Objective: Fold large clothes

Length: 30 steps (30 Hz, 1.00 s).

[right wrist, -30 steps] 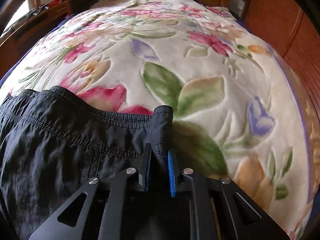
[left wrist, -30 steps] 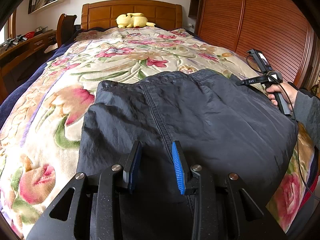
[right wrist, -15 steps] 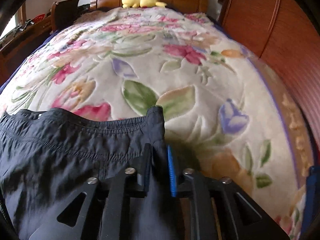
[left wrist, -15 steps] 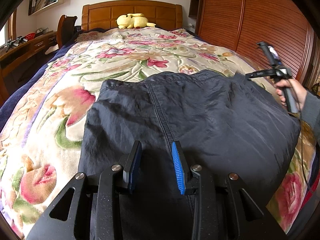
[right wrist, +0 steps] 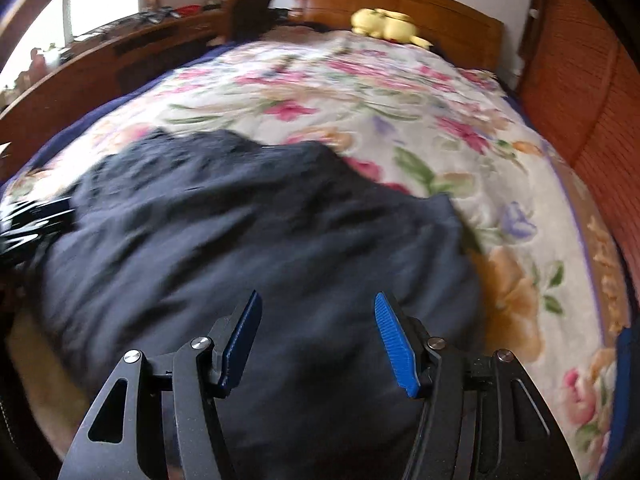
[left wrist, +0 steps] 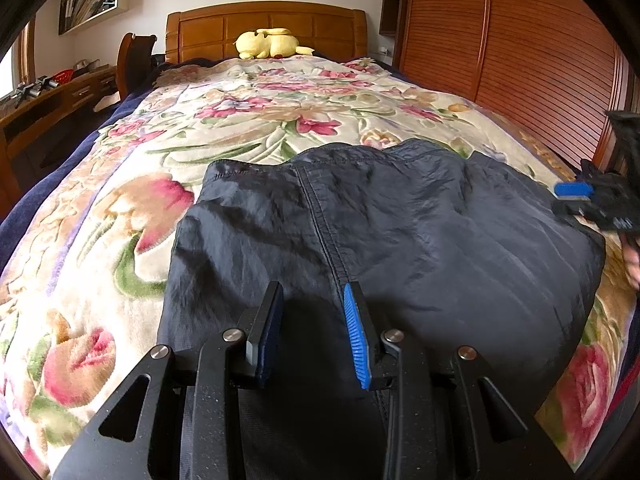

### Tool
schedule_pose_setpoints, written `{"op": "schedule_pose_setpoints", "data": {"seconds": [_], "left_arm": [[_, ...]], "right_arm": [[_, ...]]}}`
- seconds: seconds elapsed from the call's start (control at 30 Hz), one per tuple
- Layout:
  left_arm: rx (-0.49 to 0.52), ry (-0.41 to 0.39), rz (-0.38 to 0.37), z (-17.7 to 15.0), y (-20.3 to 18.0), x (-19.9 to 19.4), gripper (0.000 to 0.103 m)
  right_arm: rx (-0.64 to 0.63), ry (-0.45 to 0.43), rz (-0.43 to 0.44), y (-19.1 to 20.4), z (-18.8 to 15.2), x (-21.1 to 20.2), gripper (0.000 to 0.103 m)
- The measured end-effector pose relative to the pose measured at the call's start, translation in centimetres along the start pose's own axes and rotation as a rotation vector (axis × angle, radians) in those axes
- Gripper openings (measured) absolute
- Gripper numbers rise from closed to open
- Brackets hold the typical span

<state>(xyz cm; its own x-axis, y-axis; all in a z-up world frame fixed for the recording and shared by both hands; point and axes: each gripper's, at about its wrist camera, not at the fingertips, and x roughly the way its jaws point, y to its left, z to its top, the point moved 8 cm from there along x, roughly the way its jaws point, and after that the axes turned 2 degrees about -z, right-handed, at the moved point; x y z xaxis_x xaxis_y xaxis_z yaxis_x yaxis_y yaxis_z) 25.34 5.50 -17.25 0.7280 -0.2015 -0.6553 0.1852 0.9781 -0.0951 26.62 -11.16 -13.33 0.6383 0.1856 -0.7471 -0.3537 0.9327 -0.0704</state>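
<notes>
the left gripper (left wrist: 312,332) sits low over the near end of the dark pants (left wrist: 380,232). its blue pads stand a little apart, and it looks like some cloth is between them, but the dark shadow there makes it hard to be sure it is held. the long seam of the dark pants runs away from the left gripper toward the waistband.

the right gripper (right wrist: 318,344) is above the dark pants too. its jaws are opening, and nothing is pinched between the pads. the cloth lies under them. this view is blurry.

the dark pants lie flat and folded on the flower blanket (left wrist: 248,120) of the bed, on its near half. in the left view the right gripper shows just past the right edge of the dark pants. a yellow plush toy (left wrist: 268,44) rests far beyond the dark pants, by the wooden headboard (left wrist: 264,20).
</notes>
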Motion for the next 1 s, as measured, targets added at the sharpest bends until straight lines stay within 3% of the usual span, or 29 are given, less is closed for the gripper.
{"op": "schedule_pose_setpoints", "data": {"seconds": [0.2, 0.37, 0.67, 0.77, 1.0], "left_arm": [[-0.005, 0.004, 0.010, -0.2, 0.4, 0.1, 0.032], [-0.004, 0.005, 0.014, -0.2, 0.3, 0.3, 0.032], [0.003, 0.005, 0.035, -0.5, 0.1, 0.5, 0.032], [0.009, -0.006, 0.069, -0.7, 0.1, -0.4, 0.033], [-0.027, 0.011, 0.065, -2.8, 0.2, -4.6, 0.033]], "right_arm": [[-0.042, -0.015, 0.063, 3.5, -2.1, -0.5, 0.061], [-0.026, -0.001, 0.048, 4.1, -4.5, 1.3, 0.061], [-0.001, -0.105, 0.012, 4.3, -6.2, 2.4, 0.062], [0.017, -0.118, 0.034, 4.3, -6.6, 2.2, 0.062], [0.020, -0.133, 0.034, 4.2, -7.0, 2.3, 0.062]]}}
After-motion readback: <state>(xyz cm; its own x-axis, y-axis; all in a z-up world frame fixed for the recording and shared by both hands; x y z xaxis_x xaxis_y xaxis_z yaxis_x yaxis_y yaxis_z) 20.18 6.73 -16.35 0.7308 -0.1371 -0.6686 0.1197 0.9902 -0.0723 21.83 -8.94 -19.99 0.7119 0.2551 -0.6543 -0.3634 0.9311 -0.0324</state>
